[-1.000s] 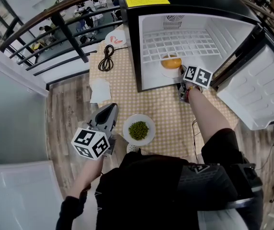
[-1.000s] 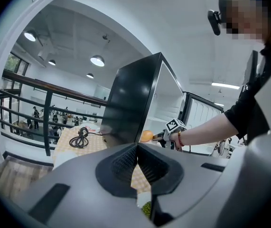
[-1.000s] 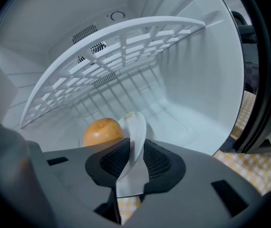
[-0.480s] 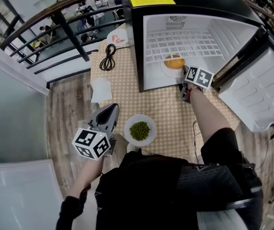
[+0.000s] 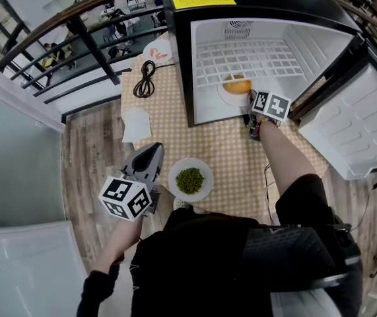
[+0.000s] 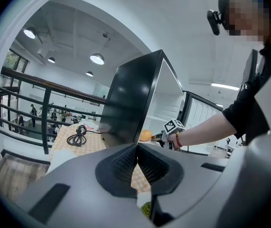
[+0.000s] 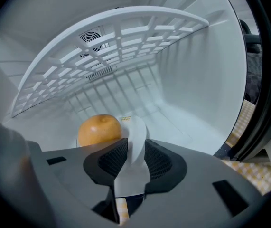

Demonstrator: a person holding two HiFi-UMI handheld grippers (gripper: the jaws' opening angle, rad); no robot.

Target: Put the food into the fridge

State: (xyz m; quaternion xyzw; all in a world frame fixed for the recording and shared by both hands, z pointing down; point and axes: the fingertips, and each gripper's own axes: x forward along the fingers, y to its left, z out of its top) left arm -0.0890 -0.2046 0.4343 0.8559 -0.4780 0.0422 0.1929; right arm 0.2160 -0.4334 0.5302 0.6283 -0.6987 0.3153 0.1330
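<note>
Now: my right tongs [image 7: 131, 150] have just been opening, released around the plate [image 7: 136, 127] rim, orange [image 7: 98, 129] aboard, on the mini fridge [image 7: 197, 80] floor; left tongs [image 6: 137, 161] clenched, empty.

On the counter [image 5: 228, 152] we find the fridge [image 5: 183, 65] at the back right, its door [image 5: 356, 121] swung out to the right. Inside, under the rack [image 5: 247, 59], a plate [image 5: 222, 98] sits on the fridge floor near the front, an orange [image 5: 237, 83] on it. Before the fridge, nearer us, stands a bowl [image 5: 173, 177] of peas [image 5: 190, 180]. Left of the fridge lies a cable [image 5: 146, 79] and, behind that, a dish [image 5: 158, 50] — a napkin [image 5: 137, 124] lies at the counter's left edge.
</note>
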